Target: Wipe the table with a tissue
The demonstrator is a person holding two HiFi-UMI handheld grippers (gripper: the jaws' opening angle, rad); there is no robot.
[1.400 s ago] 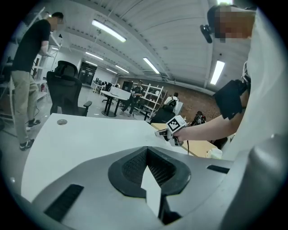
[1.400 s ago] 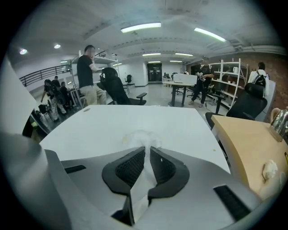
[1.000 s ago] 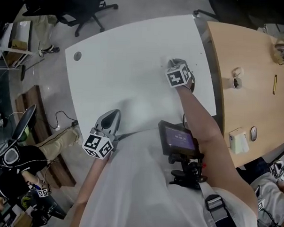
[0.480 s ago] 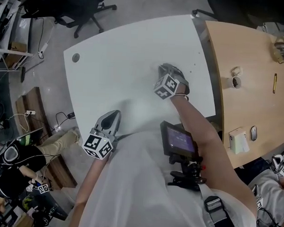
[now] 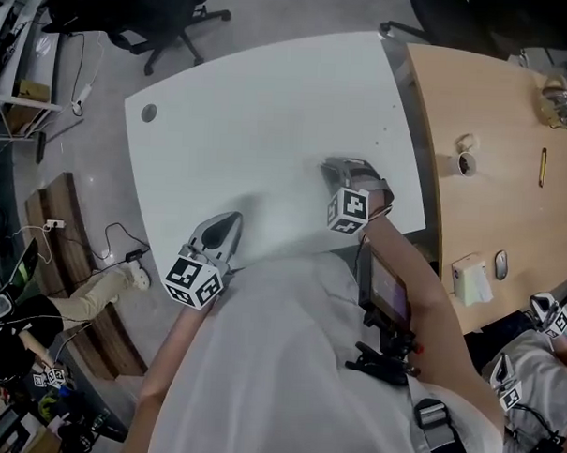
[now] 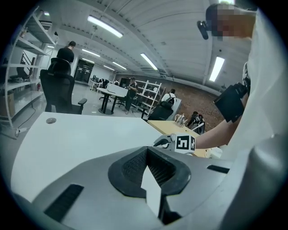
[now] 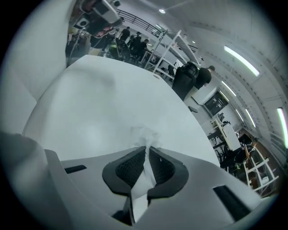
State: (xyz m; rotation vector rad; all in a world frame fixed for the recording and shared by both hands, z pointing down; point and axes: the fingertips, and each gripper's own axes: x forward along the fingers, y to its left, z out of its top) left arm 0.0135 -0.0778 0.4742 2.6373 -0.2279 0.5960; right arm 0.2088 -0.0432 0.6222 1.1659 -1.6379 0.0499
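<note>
right gripper (image 7: 146, 152): jaws pinched down on the tissue (image 7: 143, 136). We see the pads clamp its waist, with no slack between them.
tissue, where: in the right gripper's jaws, over the near right part of the white table (image 5: 261, 107), close to the person's body. In the head view the gripper body hides it.
tissue, contact: the tuft looks down at the tabletop. We can't confirm that it actually touches.
tissue, axis: its long axis runs along the gripper's own line. The crumpled tuft sticks out past the jaw tips and a flatter tail runs back between the pads.
tissue, heading: the tuft end points forward and down at the table. In the head view that is away from the person, towards the far left.
left gripper (image 6: 147, 155): jaws drawn together with nothing between them. It is parked at the near left edge of the table, well apart from the right one.
step: we read this as mid-wipe, a stroke across the near right zone.
how to: we'd keep the squeeze firm so the tissue doesn't slide out under drag.
how to: tilt the gripper so the tuft meets the surface rather than the hard jaw tips, and use light, even pressure.
how to: run overlapping passes and drag the tuft behind the jaws so it doesn't bunch up.
watch: the near edge and the seam with the wooden desk (image 5: 484, 136) are close, so we'd end strokes short of them.
left to do: we judge that much of the far and left tabletop remains to be covered.
</note>
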